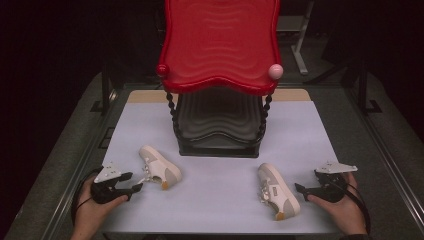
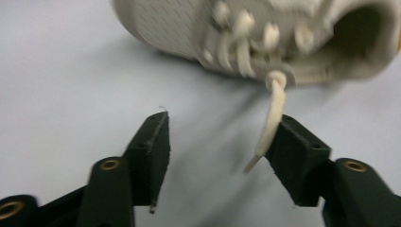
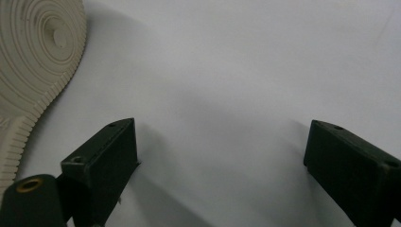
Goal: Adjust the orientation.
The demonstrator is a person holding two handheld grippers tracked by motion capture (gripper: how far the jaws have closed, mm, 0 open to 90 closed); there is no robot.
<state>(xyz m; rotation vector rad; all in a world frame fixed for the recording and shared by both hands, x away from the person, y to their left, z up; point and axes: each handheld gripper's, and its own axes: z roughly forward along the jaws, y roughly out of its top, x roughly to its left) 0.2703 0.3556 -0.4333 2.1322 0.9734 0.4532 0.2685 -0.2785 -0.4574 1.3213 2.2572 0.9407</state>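
Two white sneakers lie on a pale mat (image 1: 220,200). The left sneaker (image 1: 160,167) is tipped with its laces and opening toward my left gripper (image 1: 132,181). In the left gripper view this sneaker (image 2: 179,33) is close ahead, and a loose lace end (image 2: 274,113) hangs against the inner face of the right-hand jaw of the left gripper (image 2: 222,130), which is open. The right sneaker (image 1: 277,190) lies on its side. Its ribbed sole (image 3: 33,61) faces my right gripper (image 3: 222,130), which stands open with bare mat between its jaws, just right of the shoe (image 1: 301,189).
A two-tier stand sits at the back middle of the mat, with a wavy red top shelf (image 1: 220,45) over a black lower shelf (image 1: 217,125). A pink ball (image 1: 275,71) caps its front right corner. Dark metal table rails (image 1: 385,150) run along both sides.
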